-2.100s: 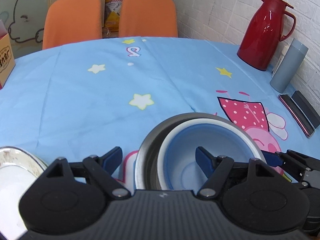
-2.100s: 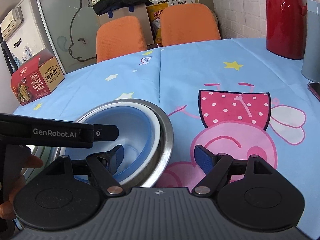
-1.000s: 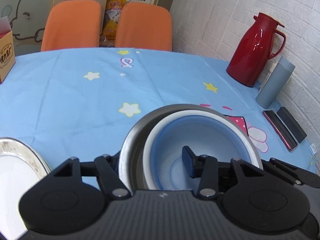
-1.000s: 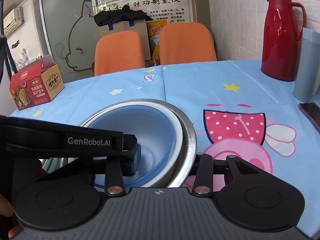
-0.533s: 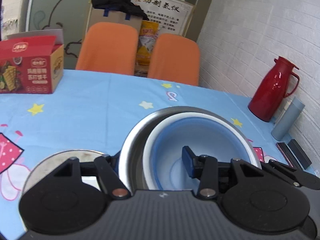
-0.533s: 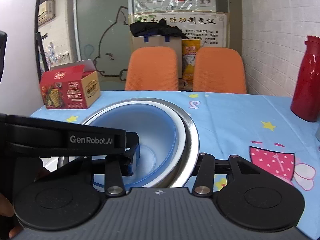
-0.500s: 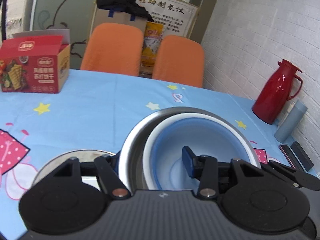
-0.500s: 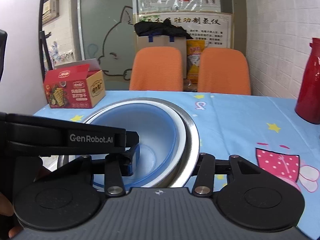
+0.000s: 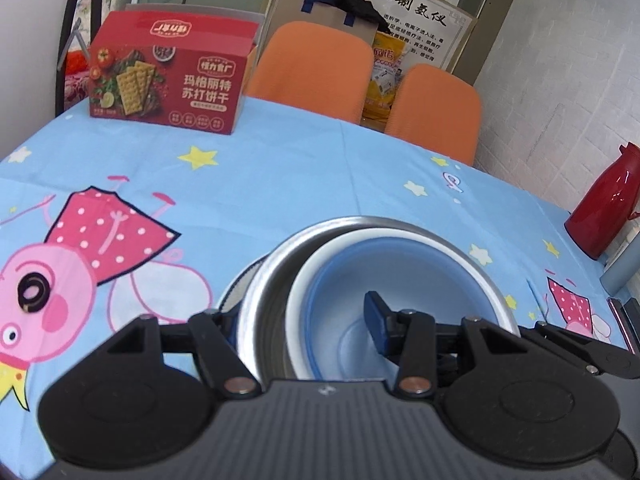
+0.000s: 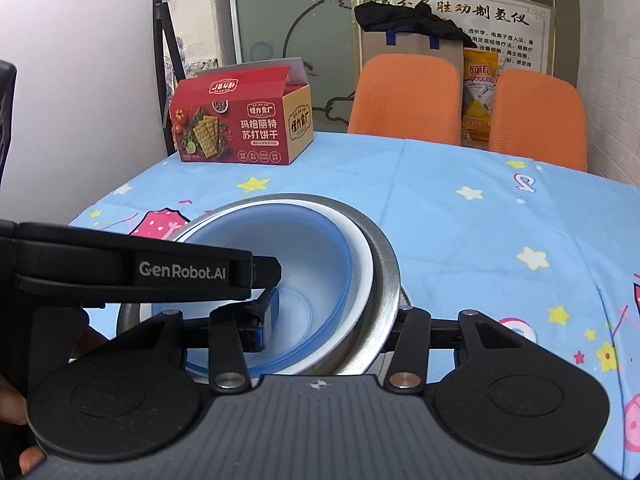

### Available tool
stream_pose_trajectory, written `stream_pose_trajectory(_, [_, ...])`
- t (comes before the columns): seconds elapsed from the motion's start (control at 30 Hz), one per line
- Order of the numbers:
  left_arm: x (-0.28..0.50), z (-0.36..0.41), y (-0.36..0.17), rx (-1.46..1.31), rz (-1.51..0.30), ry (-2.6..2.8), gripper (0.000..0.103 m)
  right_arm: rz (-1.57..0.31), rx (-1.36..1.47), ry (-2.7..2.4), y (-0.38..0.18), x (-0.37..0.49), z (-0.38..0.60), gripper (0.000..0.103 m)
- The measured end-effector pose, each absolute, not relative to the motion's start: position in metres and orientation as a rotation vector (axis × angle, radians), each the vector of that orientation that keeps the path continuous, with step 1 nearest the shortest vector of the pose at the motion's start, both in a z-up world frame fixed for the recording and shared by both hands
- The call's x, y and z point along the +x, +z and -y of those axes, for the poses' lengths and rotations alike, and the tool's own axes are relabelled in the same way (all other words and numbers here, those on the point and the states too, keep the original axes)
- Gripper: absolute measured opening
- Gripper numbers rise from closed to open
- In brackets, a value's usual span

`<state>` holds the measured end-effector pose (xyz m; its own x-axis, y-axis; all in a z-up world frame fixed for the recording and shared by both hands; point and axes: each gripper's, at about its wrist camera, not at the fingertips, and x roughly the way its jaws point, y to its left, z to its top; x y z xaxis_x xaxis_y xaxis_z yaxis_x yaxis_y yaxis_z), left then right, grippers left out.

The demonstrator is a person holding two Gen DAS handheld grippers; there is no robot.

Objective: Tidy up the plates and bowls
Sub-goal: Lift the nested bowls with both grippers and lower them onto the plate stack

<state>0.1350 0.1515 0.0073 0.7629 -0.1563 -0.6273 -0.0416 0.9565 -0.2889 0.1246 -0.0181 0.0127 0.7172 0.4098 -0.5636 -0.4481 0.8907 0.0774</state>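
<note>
A nested stack hangs between both grippers: a steel bowl holds a white bowl, with a blue bowl innermost. My left gripper is shut on the stack's left wall, one finger inside the blue bowl and the other hidden outside. My right gripper is shut on the right wall in the same way. A scalloped plate rim peeks out under the stack; I cannot tell whether they touch.
A blue cartoon tablecloth covers the table. A red cracker box stands at the far left. Two orange chairs stand behind. A red thermos, a grey tumbler and a phone are at the right edge.
Both grippers closed on the bowl stack, then carried it leftward across the table. The cracker box came into view, the thermos slid to the right edge, and the plate now shows beneath the stack.
</note>
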Motion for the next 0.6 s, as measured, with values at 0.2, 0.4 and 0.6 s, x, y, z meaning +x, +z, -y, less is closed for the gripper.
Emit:
stream_pose_trajectory(0.2, [0.136, -0.151, 0.0, -0.299, -0.723, -0.056, 0.045, -0.634, -0.057, 0.485, 0.005, 0.127, 0.016, 0.081])
stream_pose_trajectory(0.4, [0.135, -0.149, 0.0, -0.284, -0.717, -0.047, 0.045, -0.652, -0.028, 0.514, 0.001, 0.127, 0.02, 0.082])
stream_pose_trajectory(0.6, [0.126, -0.149, 0.019, -0.247, -0.608, -0.016, 0.073, -0.599, -0.002, 0.488, 0.01, 0.121, 0.032, 0.103])
